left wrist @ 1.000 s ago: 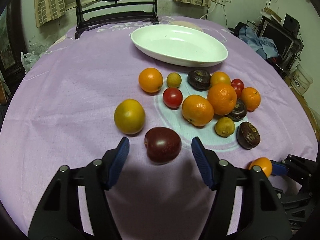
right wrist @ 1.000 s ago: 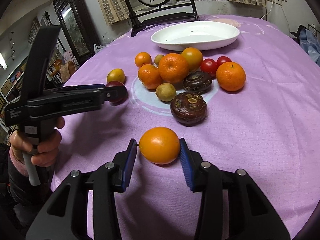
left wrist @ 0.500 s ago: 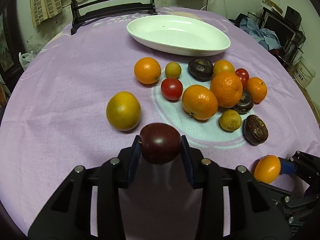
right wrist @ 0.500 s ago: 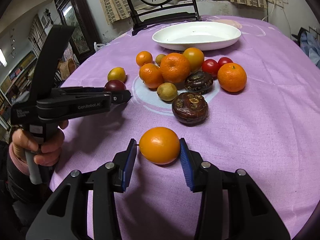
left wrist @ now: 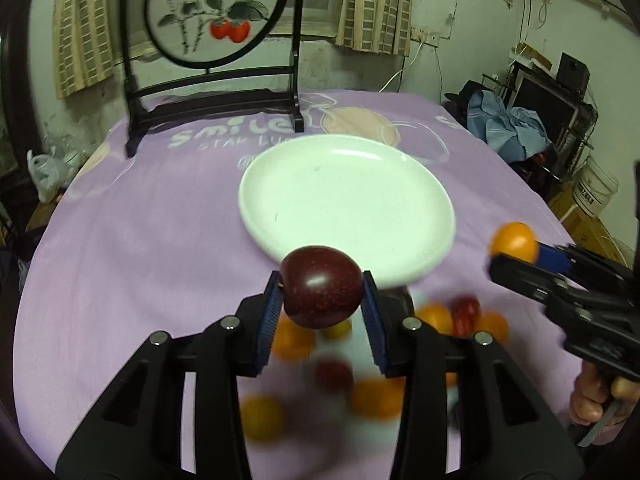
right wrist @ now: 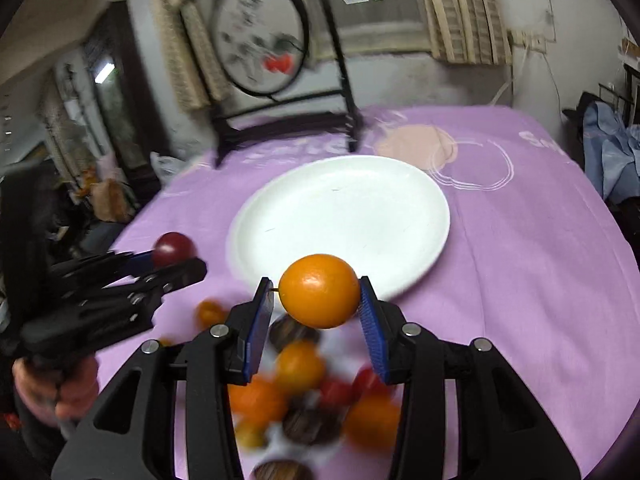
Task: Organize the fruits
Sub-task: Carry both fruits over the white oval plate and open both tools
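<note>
Currently you are holding the dark red plum [left wrist: 321,287] aloft between the blue pads [left wrist: 269,320] of the left gripper [left wrist: 322,308]; the jaws are closing narrowly on its flanks, and the fruit is sitting at the very fingertips, projecting forward of them. You are carrying the orange fruit [right wrist: 319,290] in the right gripper [right wrist: 318,312] in the same manner, pinched at the tips with both pads bearing on its sides. A tip grip of this kind appears chosen so each fruit can be released cleanly without the fingers meeting the dish.

Directly ahead of both claws, the white plate [left wrist: 424,200] is lying bare on the purple tablecloth [left wrist: 120,260], its near rim just beyond the held fruits. In my judgement you are bringing both pieces toward it together, the two grippers travelling side by side; the right one is showing off to the right of the left claw, the left one off to the left of the right claw.

Beneath and behind the fingertips, the remaining fruits [right wrist: 300,396] are lying clustered on the cloth, blurred: oranges, small red ones and dark wrinkled ones, exact count not determinable. Beyond the plate, a round painted screen on a black stand [left wrist: 208,12] is standing at the far table edge.

Risk noted: round fruit may roll on the shallow plate when released.
</note>
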